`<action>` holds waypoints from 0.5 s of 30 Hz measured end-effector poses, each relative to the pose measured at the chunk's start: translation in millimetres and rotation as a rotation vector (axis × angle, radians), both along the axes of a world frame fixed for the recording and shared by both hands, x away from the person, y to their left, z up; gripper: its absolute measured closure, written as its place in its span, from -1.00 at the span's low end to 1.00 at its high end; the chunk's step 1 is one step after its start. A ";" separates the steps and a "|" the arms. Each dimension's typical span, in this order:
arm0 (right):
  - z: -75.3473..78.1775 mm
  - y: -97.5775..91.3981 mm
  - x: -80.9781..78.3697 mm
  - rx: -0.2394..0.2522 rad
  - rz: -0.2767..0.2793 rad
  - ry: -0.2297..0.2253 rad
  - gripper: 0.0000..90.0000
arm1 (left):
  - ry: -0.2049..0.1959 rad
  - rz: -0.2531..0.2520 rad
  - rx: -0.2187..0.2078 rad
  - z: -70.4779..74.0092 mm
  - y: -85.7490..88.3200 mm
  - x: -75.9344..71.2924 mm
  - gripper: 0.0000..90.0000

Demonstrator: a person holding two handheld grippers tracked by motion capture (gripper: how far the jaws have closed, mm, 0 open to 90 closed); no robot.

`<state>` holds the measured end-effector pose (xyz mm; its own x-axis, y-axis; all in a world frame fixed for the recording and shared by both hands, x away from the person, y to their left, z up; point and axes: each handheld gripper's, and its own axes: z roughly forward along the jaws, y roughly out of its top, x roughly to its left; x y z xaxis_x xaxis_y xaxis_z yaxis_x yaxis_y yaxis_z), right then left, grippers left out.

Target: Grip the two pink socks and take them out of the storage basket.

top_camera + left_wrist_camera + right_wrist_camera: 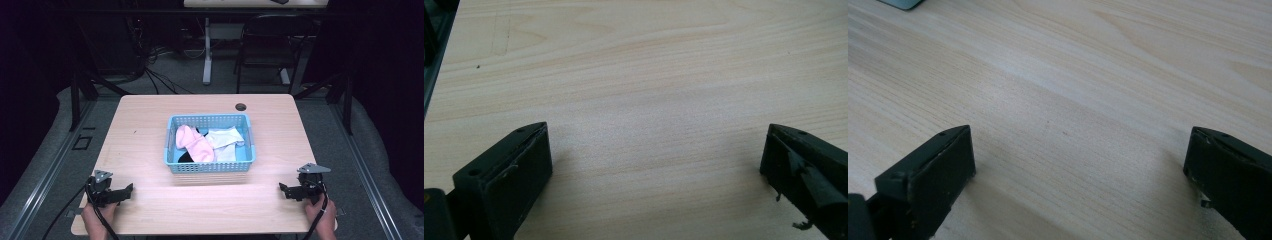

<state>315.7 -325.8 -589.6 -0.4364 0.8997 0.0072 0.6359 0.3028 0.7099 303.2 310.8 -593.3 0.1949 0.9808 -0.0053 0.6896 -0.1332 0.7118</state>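
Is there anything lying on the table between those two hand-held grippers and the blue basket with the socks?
Nothing visible. Bare wood lies between the left hand-held gripper, the right hand-held gripper and the blue basket. Only the basket's near wall stands before the pink sock and white sock inside; both grippers are open.

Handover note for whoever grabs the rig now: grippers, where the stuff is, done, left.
Left gripper: open, empty, low over the table near its front left corner.
Right gripper: open, empty, near the front right.
Blue basket at table centre holds a pink sock, a white sock and something black.
Done: nothing handled, by the look of it.
Left: probably all the sock work.
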 end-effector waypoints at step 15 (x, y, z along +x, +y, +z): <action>0.0 0.1 0.0 -0.001 0.000 0.000 -1.00 | 0.001 0.003 0.005 0.3 -0.4 0.4 -0.99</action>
